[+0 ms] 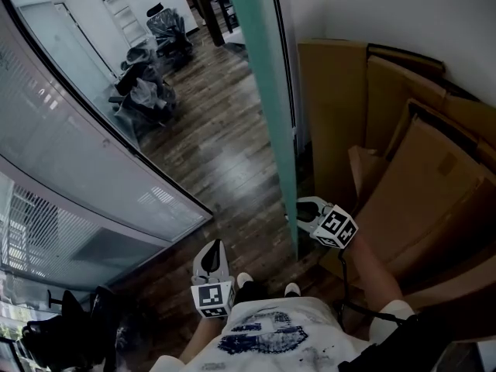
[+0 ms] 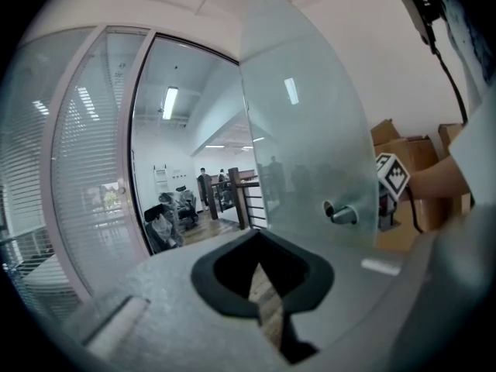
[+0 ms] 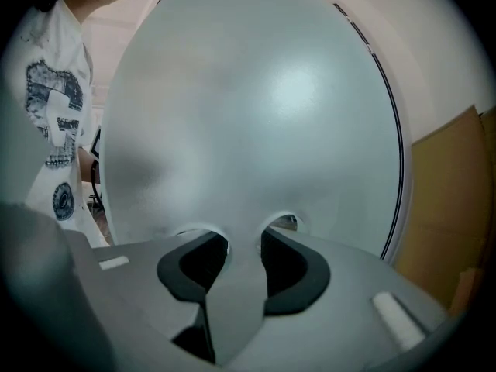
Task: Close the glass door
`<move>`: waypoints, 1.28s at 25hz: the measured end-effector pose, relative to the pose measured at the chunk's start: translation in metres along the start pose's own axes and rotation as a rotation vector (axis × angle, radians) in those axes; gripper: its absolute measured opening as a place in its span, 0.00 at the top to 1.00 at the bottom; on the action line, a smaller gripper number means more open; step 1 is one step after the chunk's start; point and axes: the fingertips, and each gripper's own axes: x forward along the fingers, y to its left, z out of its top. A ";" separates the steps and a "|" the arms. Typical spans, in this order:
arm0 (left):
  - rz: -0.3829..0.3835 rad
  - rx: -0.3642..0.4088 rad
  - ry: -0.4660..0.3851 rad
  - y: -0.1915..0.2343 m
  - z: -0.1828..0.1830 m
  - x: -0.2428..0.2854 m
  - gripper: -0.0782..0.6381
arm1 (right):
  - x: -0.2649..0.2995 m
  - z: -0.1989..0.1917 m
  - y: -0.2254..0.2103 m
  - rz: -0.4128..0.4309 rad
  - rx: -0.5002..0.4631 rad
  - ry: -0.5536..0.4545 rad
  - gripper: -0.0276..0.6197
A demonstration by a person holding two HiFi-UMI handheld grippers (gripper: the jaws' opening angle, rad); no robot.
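Down the middle of the head view, the glass door (image 1: 267, 91) shows edge-on as a green strip from the top edge to just below centre, standing ajar over the wooden floor (image 1: 225, 146). Its frosted pane fills most of the right gripper view and the upper right of the left gripper view. At the strip's lower end sits the right gripper (image 1: 306, 214), and its own view shows the jaws spread wide and pinching the pale door handle (image 3: 232, 285), which runs down between the two black pads right against the glass. The left gripper view shows a matching lever on the near face of the pane, with the right gripper's marker cube visible through the glass just beyond it. The left gripper (image 1: 212, 248) hangs apart from the door, lower and to the left in the head view. Its jaws are pressed together at the tips with nothing between them, only a sliver of floor showing behind. To the right of the door, flattened cardboard boxes (image 1: 418, 177) lean against the white wall. At the left runs a glass wall with blinds (image 1: 77, 169). At the upper left stand wrapped chairs (image 1: 147, 91) and a ladder (image 1: 124, 14).
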 end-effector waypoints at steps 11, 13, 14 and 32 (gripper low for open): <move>0.016 -0.032 0.002 0.013 -0.001 0.011 0.89 | 0.027 0.005 0.007 -0.010 -0.010 0.025 0.75; 0.021 -0.035 0.003 0.017 -0.001 0.013 0.89 | 0.032 0.007 0.008 -0.018 -0.007 0.025 0.75; 0.024 -0.031 0.002 0.020 -0.002 0.013 0.89 | 0.034 0.008 0.009 -0.021 -0.008 0.027 0.75; 0.007 -0.032 0.002 0.067 -0.008 0.045 0.89 | 0.100 0.029 0.023 -0.106 0.019 0.040 0.75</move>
